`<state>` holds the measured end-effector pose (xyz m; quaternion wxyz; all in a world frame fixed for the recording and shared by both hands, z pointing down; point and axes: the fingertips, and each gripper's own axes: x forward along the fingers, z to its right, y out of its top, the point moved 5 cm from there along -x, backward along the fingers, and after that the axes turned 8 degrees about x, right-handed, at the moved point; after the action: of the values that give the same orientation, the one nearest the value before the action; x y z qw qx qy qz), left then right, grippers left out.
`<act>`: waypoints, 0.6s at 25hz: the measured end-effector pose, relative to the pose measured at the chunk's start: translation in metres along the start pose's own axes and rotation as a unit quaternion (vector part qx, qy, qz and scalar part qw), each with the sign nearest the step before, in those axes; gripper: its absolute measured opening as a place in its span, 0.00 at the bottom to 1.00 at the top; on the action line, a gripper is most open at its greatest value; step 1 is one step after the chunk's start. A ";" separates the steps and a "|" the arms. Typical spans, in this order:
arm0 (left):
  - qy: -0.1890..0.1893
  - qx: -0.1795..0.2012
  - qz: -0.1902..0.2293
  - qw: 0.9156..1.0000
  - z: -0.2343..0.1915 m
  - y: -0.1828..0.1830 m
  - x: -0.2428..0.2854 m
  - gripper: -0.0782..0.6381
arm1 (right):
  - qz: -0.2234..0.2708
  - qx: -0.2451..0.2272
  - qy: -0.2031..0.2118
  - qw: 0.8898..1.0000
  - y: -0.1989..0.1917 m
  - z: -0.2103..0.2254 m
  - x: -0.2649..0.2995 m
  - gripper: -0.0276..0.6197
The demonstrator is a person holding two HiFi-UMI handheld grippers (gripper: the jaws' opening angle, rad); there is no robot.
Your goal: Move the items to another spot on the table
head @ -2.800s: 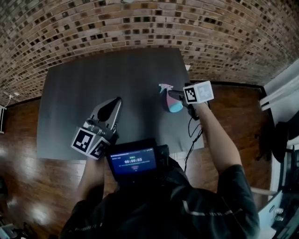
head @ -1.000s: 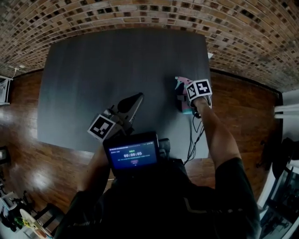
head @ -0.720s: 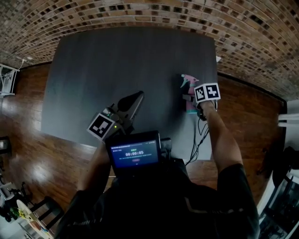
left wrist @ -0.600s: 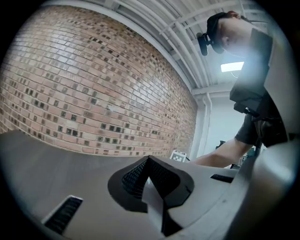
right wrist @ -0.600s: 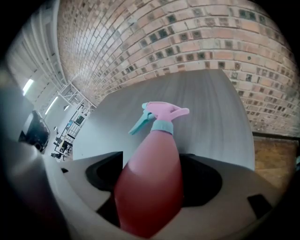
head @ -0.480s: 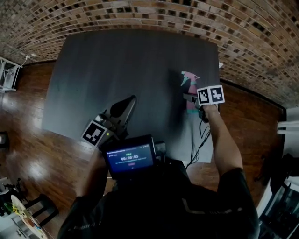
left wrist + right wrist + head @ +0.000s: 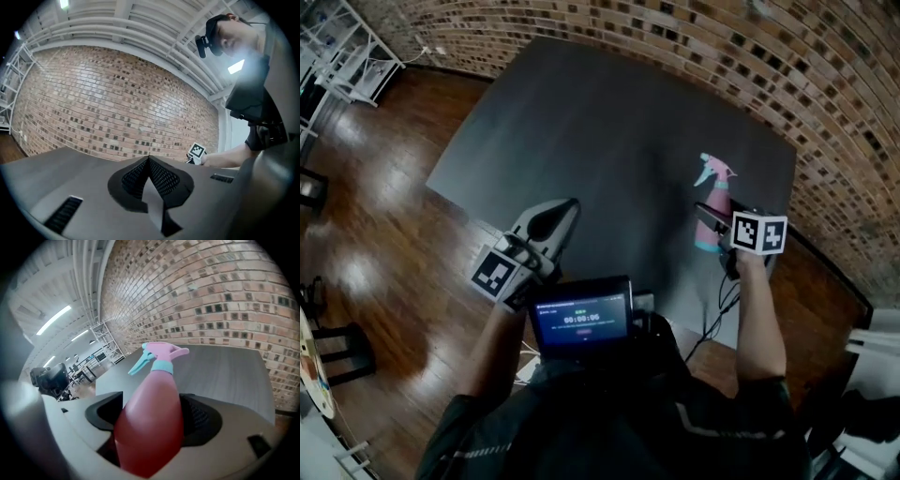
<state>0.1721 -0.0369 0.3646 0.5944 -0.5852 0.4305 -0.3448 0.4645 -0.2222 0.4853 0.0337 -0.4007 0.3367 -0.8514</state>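
It looks like an open-plan office or lab in a converted industrial loft. A long brick wall (image 7: pixel 694 37) runs behind a dark table (image 7: pixel 609 141), which stands on a glossy wood floor (image 7: pixel 384 244). White metal racks (image 7: pixel 352 61) stand in the corner. Office chairs (image 7: pixel 49 378) fill the far end, and strip lights (image 7: pixel 54 319) hang under white ceiling beams (image 7: pixel 140 28).

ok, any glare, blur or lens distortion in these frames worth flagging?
Head view: fisheye bows the brick wall; bright glare patches on the wooden floor. Left gripper view: a ceiling light flares into haze at upper right; the left gripper is in focus. Right gripper view: the spray bottle body is close and soft, corners vignette dark, bricks curve.
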 end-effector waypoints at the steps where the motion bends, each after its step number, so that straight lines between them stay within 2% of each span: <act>1: 0.014 0.000 0.002 1.000 -0.007 0.006 -0.020 0.10 | 0.001 -0.010 0.008 1.000 0.002 -0.021 0.003 0.64; 7: 0.081 0.021 0.013 0.996 -0.036 0.038 -0.119 0.10 | 0.013 -0.068 0.052 0.996 0.012 -0.126 0.020 0.64; 12: 0.125 0.042 0.033 0.991 -0.050 0.063 -0.194 0.10 | 0.016 -0.096 0.082 0.992 0.004 -0.197 0.039 0.64; 15: 0.152 0.055 0.047 0.986 -0.060 0.061 -0.253 0.10 | 0.024 -0.126 0.110 0.986 -0.016 -0.256 0.054 0.64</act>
<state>0.0127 0.1747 0.3346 0.5689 -0.4716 0.5230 -0.4246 0.2508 -0.0876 0.4141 -0.0341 -0.2974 0.4523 -0.8401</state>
